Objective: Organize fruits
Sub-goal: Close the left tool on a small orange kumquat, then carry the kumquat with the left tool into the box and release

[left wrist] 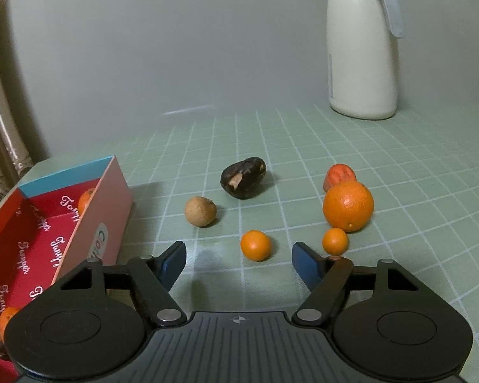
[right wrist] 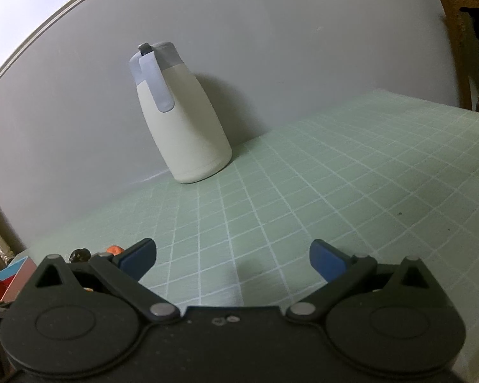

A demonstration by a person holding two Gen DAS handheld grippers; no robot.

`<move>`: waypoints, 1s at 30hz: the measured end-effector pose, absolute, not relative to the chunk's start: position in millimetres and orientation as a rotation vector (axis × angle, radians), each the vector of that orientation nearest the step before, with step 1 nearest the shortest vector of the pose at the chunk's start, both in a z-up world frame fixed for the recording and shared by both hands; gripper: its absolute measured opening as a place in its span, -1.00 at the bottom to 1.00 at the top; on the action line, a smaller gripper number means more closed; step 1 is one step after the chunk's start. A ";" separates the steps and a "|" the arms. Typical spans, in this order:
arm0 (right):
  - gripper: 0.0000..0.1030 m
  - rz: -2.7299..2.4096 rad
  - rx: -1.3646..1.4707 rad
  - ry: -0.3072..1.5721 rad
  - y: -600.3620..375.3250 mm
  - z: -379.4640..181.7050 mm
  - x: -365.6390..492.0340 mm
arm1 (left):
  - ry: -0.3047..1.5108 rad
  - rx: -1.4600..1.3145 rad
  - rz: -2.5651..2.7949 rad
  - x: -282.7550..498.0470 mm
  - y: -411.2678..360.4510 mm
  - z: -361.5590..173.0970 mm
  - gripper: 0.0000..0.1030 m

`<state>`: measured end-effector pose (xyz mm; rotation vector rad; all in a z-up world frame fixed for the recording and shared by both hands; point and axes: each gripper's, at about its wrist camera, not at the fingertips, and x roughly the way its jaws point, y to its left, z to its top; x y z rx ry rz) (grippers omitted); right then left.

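Note:
In the left wrist view my left gripper is open, its blue pads well apart and touching nothing. A small orange fruit lies on the mat just beyond the gap between them. Another small orange fruit sits off the right pad, below a big orange and a reddish fruit. A brown round fruit and a dark, damaged fruit lie further back. The red box at left holds orange fruit. My right gripper is open over bare mat.
A cream jug with a grey-blue lid and handle stands by the grey wall. The green grid mat covers the table. In the right wrist view the red box shows at the far left, and wooden furniture stands at the far right.

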<state>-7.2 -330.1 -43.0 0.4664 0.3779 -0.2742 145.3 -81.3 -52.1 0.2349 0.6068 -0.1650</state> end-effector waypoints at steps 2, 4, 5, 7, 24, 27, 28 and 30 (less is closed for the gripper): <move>0.99 -0.268 0.468 0.378 -329.4 -42.4 -7.3 | 0.609 0.237 -0.169 145.9 -82.0 -52.7 0.42; 0.99 -0.262 0.468 0.377 -329.0 -41.6 -7.4 | 0.609 0.237 -0.183 145.9 -82.9 -52.7 0.28; 0.99 -0.261 0.466 0.379 -328.9 -41.3 -7.4 | 0.609 0.237 -0.188 146.2 -83.5 -52.7 0.25; 0.99 -0.258 0.466 0.381 -329.0 -41.0 -7.7 | 0.607 0.237 -0.196 146.5 -84.7 -52.7 0.19; 0.99 -0.242 0.466 0.408 -328.0 -43.3 -4.3 | 0.615 0.198 -0.221 147.7 -85.8 -52.0 -0.59; 0.99 -0.242 0.464 0.411 -327.9 -44.0 -3.7 | 0.612 0.198 -0.218 147.6 -86.2 -52.3 -0.59; 0.99 -0.242 0.463 0.412 -327.8 -44.2 -3.8 | 0.612 0.197 -0.218 147.3 -86.0 -52.2 -0.59; 0.99 -0.243 0.462 0.413 -328.2 -44.5 -3.2 | 0.606 0.194 -0.213 146.8 -85.4 -51.5 -0.59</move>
